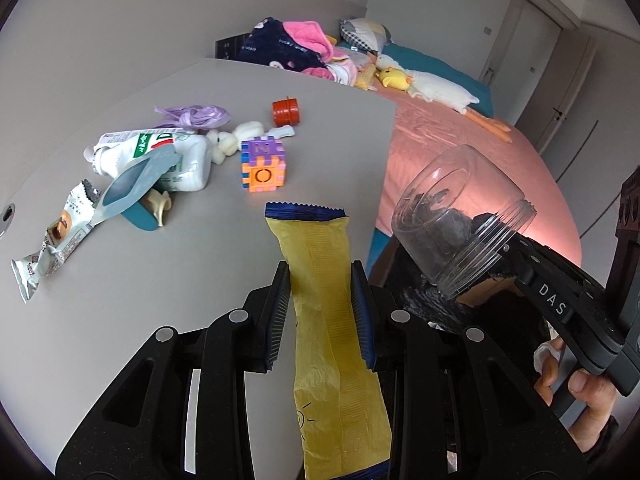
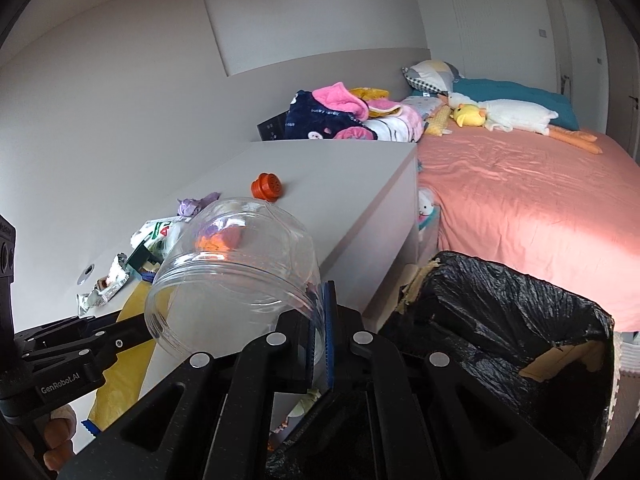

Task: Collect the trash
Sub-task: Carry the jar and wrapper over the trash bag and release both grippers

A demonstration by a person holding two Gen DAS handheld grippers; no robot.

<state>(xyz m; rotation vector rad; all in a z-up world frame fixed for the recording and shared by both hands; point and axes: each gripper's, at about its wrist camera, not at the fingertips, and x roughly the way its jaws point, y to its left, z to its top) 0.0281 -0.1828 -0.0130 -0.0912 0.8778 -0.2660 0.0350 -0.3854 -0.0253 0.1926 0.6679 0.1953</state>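
While the left gripper [image 1: 320,316] is clamped on a yellow wrapper [image 1: 328,312] over the table [image 1: 168,264], the right gripper [image 2: 318,332] pinches a clear jar [image 2: 236,276] beside the black-lined bin [image 2: 500,320]; farther back sit more wrappers [image 1: 56,240], a toy cube [image 1: 262,164], an orange cap [image 1: 286,110].

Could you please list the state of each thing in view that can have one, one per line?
Yellow wrapper: held up, between the left gripper fingers.
Clear plastic jar: lidless, tilted, rim pinched by the right gripper.
Bin: open, lined with a black bag.
White bottle: lying on its side on the table.
Snack wrapper: crumpled, lying flat.
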